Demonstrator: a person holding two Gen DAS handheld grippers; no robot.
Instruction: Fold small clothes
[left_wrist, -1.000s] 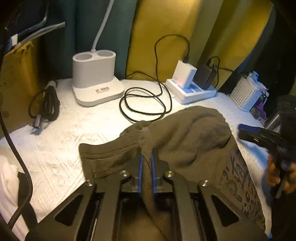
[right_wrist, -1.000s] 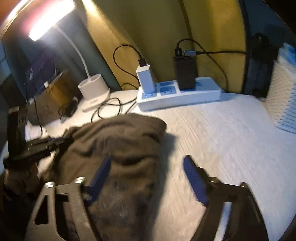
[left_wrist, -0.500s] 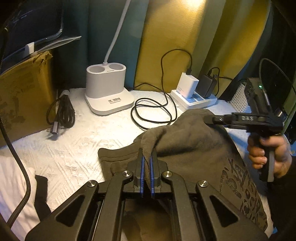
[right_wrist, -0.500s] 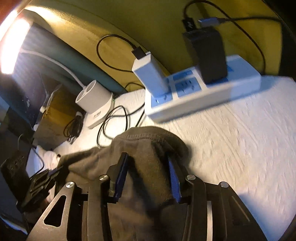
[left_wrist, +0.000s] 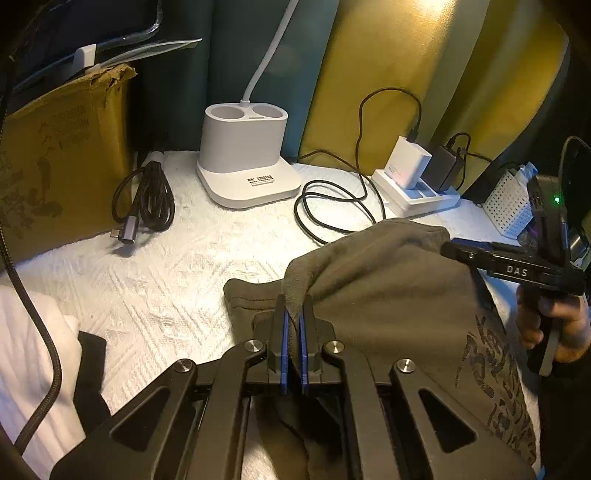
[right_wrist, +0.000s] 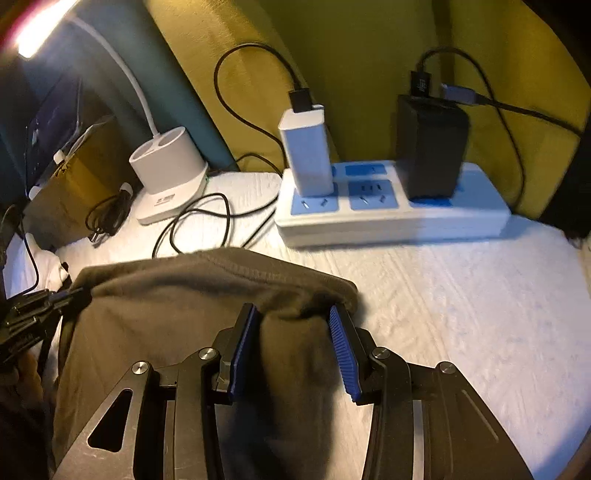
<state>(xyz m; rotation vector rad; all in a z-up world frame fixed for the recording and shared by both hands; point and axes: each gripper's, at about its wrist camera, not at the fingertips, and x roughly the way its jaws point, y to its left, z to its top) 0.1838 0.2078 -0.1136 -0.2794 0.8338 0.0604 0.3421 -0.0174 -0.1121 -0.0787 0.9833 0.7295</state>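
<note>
Left gripper: points down at a slant over the table; its blue pads are pinched tight on a raised fold at the near-left edge of the olive-brown garment.
Right gripper: also slanted downward; a thick bunch of the same garment fills the gap between its two blue ribbed pads and both pads press on it. Its jaws have just been closing, with the cloth between them.
Right hand: seen from the left wrist view at the right edge, fingers wrapped round the gripper's handle; a green light glows on the unit above it.
Garment position: lies on the white textured table cover, lifted at two corners so the cloth between the grippers is stretched into a ridge; a dark printed pattern shows on its right side in the left wrist view.
Garments held: one.
Lamp base: one, white, with two round cups and a bent white neck.
Power strip: one, white with blue sockets, behind the garment.
Plugged chargers: two, one white charger and one black charger.
Cable bundles: one black coiled cable by the cardboard box, one loose black loop near the strip.
White perforated basket: one, at the far right.
</note>
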